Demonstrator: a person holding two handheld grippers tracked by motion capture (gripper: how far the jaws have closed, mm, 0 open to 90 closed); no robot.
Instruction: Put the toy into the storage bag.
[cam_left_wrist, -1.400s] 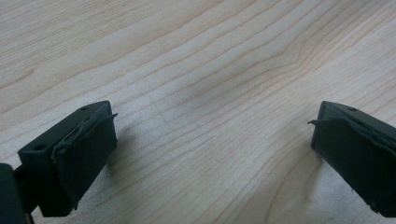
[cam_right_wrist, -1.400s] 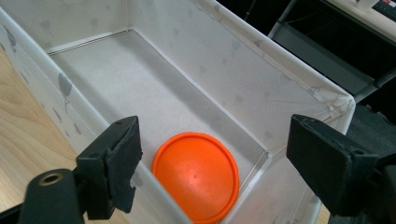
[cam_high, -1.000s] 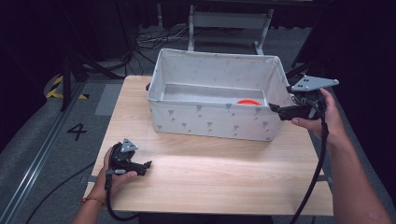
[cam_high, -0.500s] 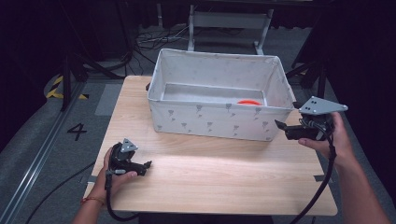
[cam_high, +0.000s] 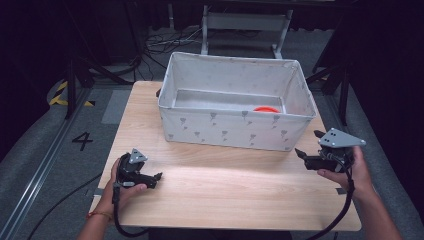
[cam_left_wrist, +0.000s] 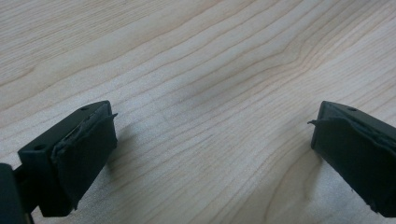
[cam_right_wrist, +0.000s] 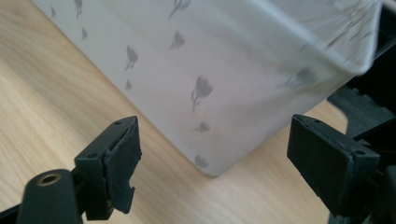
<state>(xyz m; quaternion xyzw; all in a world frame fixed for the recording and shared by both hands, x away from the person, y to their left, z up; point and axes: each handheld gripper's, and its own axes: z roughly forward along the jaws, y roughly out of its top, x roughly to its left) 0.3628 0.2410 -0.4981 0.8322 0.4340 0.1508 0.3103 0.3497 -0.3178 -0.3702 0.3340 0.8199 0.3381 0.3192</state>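
Note:
A white fabric bin (cam_high: 235, 131) printed with grey tulips stands at the back of the wooden table (cam_high: 225, 195). An orange-red object (cam_high: 266, 109) lies on the bin's floor at the right; its shape is mostly hidden by the front wall. My right gripper (cam_high: 306, 145) is open and empty, just off the bin's front right corner (cam_right_wrist: 212, 163), jaws pointing left toward it. My left gripper (cam_high: 159, 177) rests low on the table at the front left, open, with bare wood (cam_left_wrist: 210, 121) between its jaws.
Dark floor surrounds the table, with cables and a metal stand (cam_high: 240, 22) behind the bin. A floor marking "4" (cam_high: 82, 141) lies to the left. Black frame parts (cam_right_wrist: 369, 93) show past the bin's corner in the right gripper view.
My right gripper has come down and toward me from beside the bin's upper right rim to table height near its front right corner. The left gripper has stayed put.

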